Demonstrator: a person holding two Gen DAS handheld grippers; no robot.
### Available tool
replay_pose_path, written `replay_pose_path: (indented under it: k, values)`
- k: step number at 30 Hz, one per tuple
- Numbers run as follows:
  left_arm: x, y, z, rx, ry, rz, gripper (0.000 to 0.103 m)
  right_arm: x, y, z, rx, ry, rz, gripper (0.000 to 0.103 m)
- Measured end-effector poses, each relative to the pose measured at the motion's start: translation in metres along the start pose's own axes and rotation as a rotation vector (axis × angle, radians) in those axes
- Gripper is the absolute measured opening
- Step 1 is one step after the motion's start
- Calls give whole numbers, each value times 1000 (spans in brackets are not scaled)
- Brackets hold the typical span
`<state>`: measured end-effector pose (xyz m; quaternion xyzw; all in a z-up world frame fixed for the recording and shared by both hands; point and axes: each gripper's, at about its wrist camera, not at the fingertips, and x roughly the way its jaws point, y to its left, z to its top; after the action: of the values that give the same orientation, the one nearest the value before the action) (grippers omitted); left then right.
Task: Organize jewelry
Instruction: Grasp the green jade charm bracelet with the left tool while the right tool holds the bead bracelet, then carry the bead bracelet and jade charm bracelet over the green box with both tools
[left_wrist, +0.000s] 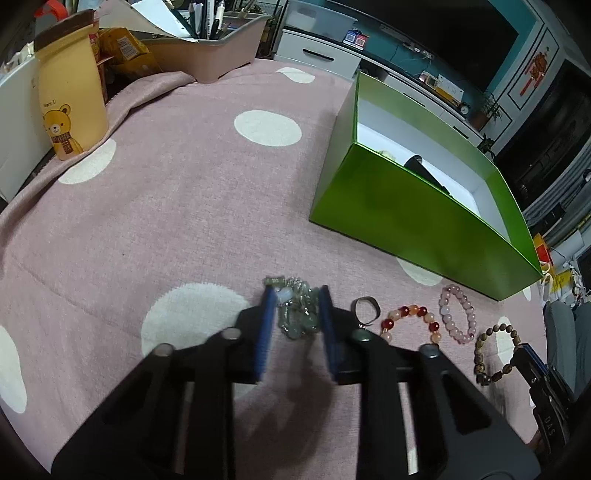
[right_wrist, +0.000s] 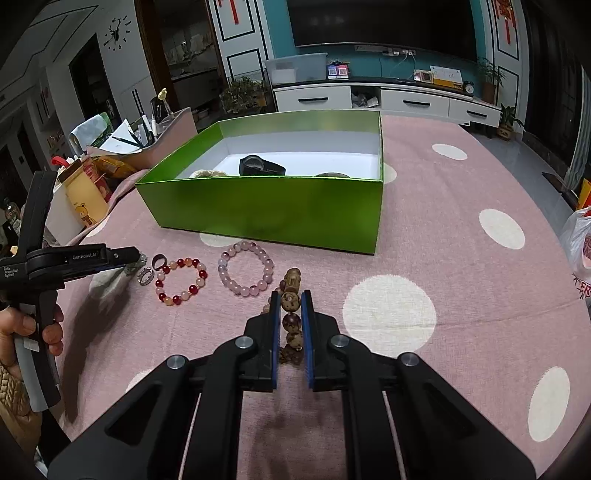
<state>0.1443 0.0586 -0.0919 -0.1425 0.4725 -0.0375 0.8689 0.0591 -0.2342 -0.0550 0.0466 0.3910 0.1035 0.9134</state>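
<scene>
In the left wrist view my left gripper (left_wrist: 297, 291) is shut on a heap of pale green and silver bracelet (left_wrist: 299, 317) lying on the pink cloth. To its right lie a dark ring (left_wrist: 365, 308), a red and orange bead bracelet (left_wrist: 388, 324) and a pink bead bracelet (left_wrist: 450, 290). In the right wrist view my right gripper (right_wrist: 290, 295) is shut on a brown wooden bead bracelet (right_wrist: 290, 301), still resting on the cloth. The open green box (right_wrist: 258, 206) stands behind the row and holds a black item (right_wrist: 260, 166) and two others.
A small silver ring (right_wrist: 145, 276) lies beside the dark ring. A yellow bear-print pouch (left_wrist: 70, 92) and a pink tray of pens (left_wrist: 218, 48) stand at the far left. A white plastic bag (right_wrist: 580, 240) hangs at the right table edge. A hand (right_wrist: 22, 328) grips the left tool.
</scene>
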Motion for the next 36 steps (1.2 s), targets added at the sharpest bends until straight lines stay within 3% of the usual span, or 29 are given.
replay_pose_path:
  k: [10, 36]
  values:
    - [-11, -1, -3, 24, -17, -33, 7, -3, -2, -1, 8, -9, 8, 10]
    - [-82, -4, 1, 49, -118, -117, 7, -40, -4, 14, 9, -94, 19, 10]
